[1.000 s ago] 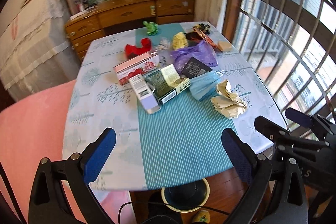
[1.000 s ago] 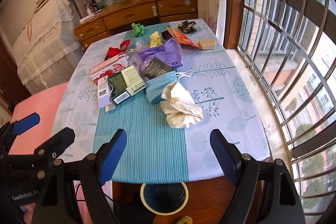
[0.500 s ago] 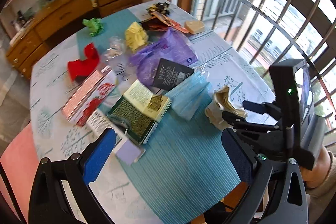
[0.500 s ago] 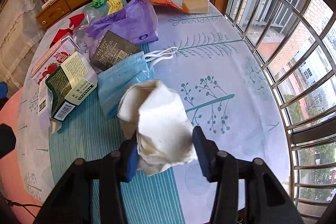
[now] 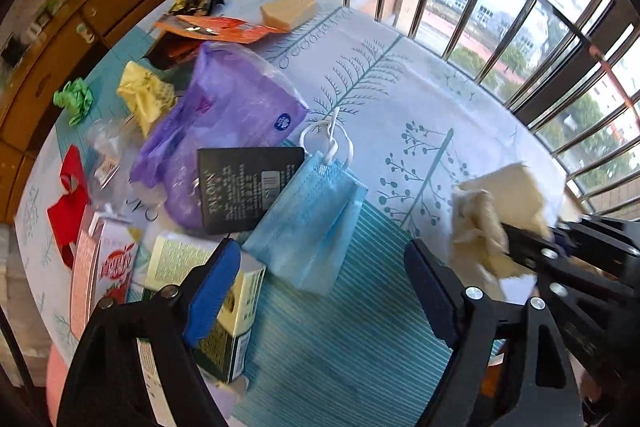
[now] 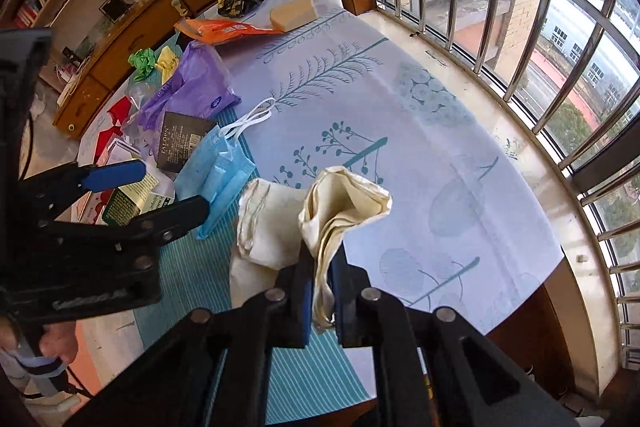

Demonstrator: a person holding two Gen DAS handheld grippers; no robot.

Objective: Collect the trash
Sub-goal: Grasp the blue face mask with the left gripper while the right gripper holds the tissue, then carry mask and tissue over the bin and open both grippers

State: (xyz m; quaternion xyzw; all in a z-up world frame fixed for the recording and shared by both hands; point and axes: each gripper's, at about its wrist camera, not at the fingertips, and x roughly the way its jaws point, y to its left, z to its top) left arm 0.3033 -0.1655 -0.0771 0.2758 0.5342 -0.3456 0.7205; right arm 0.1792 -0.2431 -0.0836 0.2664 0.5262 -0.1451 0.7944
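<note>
Landmark: blue face mask (image 5: 316,223). Left gripper (image 5: 320,287) over mask's near edge, jaws wide, closing, nothing between. Right of mask: crumpled cream paper (image 6: 340,211) pinched by right gripper (image 6: 320,291) (jaws closing), near tablecloth (image 6: 420,131).

The bench (image 6: 460,163) wears a smooth matt cloth with a ribbed teal stripe. The crumpled cream tissue (image 6: 344,211) looks soft, creased paper. The blue face mask (image 5: 312,219) is pleated, fibrous fabric. The purple bag (image 5: 224,119) is thin, glossy plastic film. Both tongs have matt black plastic arms; the left tongs (image 5: 320,291) carry blue rubbery pads. The window bars (image 6: 516,27) are shiny metal.
</note>
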